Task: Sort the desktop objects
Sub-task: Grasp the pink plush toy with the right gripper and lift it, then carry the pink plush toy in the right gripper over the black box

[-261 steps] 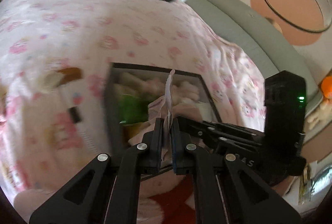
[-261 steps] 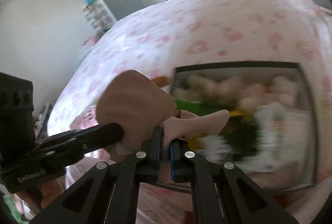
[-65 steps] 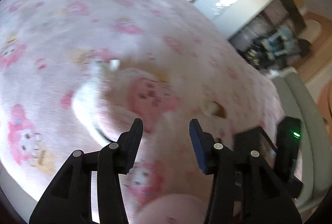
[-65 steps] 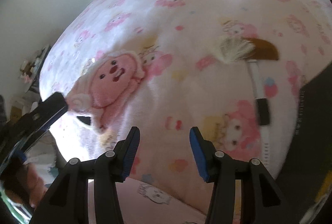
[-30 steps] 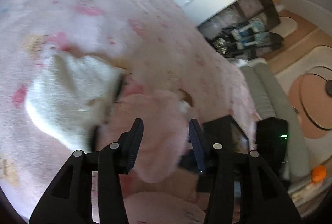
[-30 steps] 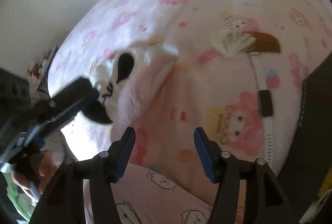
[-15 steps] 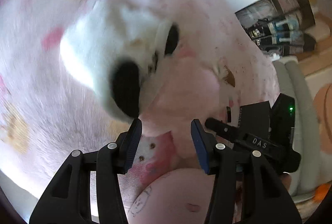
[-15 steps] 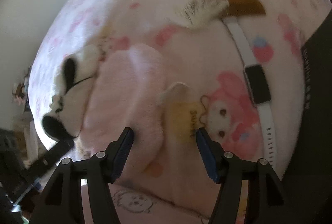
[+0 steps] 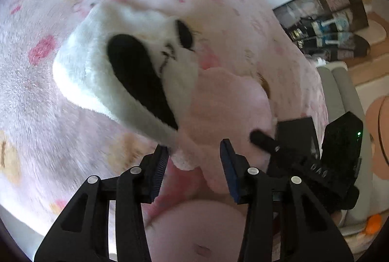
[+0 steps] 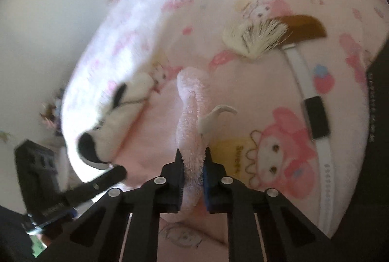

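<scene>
Right gripper (image 10: 193, 160): one, mine, clamped on a fold of the pink plush toy (image 10: 192, 116), low in the middle of the right wrist view; fluffy pink pile is pinched between both pads.
Left gripper (image 9: 194, 160): one, mine; its jaws stand apart and are closing, with the toy's pale pink lower edge in the gap. I cannot tell whether either pad touches it.
Plush toy count: one, pink and white with black patches. In the left wrist view it fills the centre, white face (image 9: 102, 72) at 10 o'clock of my jaws, pink body at 1 o'clock.
Toy tag (image 10: 216, 116): one small white tab sticking out at 1 o'clock of my right gripper.
Brush (image 10: 269, 36): one, pale bristles and brown handle, at 1 o'clock, well apart from the toy.
Wristband (image 10: 313, 116): one, white strap with a black face, at 2 o'clock, its top end touching the brush.
Surface: one bed, under a pink cartoon-print blanket (image 10: 279, 147) that carries everything.
Edges: blanket drops away at 9 o'clock toward a white wall (image 10: 48, 6); a dark box edge (image 10: 376, 104) stands at 3 o'clock.
Open room: bare blanket between toy and wristband, and at 12 o'clock beyond the brush.
Other gripper seen: my left one appears at 8 o'clock in the right wrist view, near the toy's black patch.
</scene>
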A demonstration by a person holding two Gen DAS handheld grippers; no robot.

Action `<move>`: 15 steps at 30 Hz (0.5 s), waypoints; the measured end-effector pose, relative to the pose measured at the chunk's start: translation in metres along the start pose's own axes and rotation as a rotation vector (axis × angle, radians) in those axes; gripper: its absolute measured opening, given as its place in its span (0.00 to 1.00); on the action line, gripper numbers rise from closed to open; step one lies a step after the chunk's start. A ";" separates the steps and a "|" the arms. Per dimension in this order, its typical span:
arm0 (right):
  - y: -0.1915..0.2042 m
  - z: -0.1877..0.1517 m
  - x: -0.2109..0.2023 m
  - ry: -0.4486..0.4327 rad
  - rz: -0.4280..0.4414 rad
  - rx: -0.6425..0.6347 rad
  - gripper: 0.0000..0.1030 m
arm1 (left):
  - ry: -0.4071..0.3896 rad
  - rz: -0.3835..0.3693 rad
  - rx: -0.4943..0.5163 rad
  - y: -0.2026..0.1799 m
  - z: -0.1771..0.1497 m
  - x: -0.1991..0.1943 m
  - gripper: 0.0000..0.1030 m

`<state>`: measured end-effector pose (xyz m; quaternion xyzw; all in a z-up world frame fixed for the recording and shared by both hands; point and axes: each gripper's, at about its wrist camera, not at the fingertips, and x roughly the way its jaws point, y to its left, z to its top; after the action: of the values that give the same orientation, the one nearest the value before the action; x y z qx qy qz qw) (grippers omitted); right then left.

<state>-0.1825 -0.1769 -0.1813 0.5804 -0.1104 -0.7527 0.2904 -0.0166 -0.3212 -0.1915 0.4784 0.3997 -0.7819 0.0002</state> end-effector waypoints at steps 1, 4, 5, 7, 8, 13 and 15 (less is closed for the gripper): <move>0.002 -0.002 -0.013 -0.029 0.021 -0.002 0.09 | 0.001 0.002 0.015 -0.008 -0.003 -0.003 0.42; 0.013 -0.008 -0.049 -0.098 0.029 -0.053 0.08 | -0.014 -0.014 0.061 -0.031 -0.009 -0.016 0.47; 0.015 -0.010 -0.060 -0.117 0.028 -0.073 0.08 | -0.025 -0.020 0.076 -0.041 -0.011 -0.021 0.47; 0.017 -0.016 -0.081 -0.142 0.030 -0.102 0.08 | -0.052 -0.023 0.087 -0.053 -0.013 -0.030 0.47; 0.015 -0.014 -0.086 -0.154 0.031 -0.107 0.08 | -0.067 -0.030 0.083 -0.060 -0.014 -0.033 0.47; -0.004 -0.029 -0.109 -0.191 0.020 -0.107 0.08 | -0.086 -0.151 0.088 -0.083 -0.016 -0.040 0.53; -0.007 -0.028 -0.120 -0.187 0.039 -0.104 0.08 | -0.071 -0.195 0.095 -0.091 -0.014 -0.037 0.58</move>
<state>-0.1396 -0.0987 -0.0965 0.4896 -0.1091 -0.8025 0.3232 -0.0211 -0.2647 -0.1098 0.4087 0.4066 -0.8127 -0.0844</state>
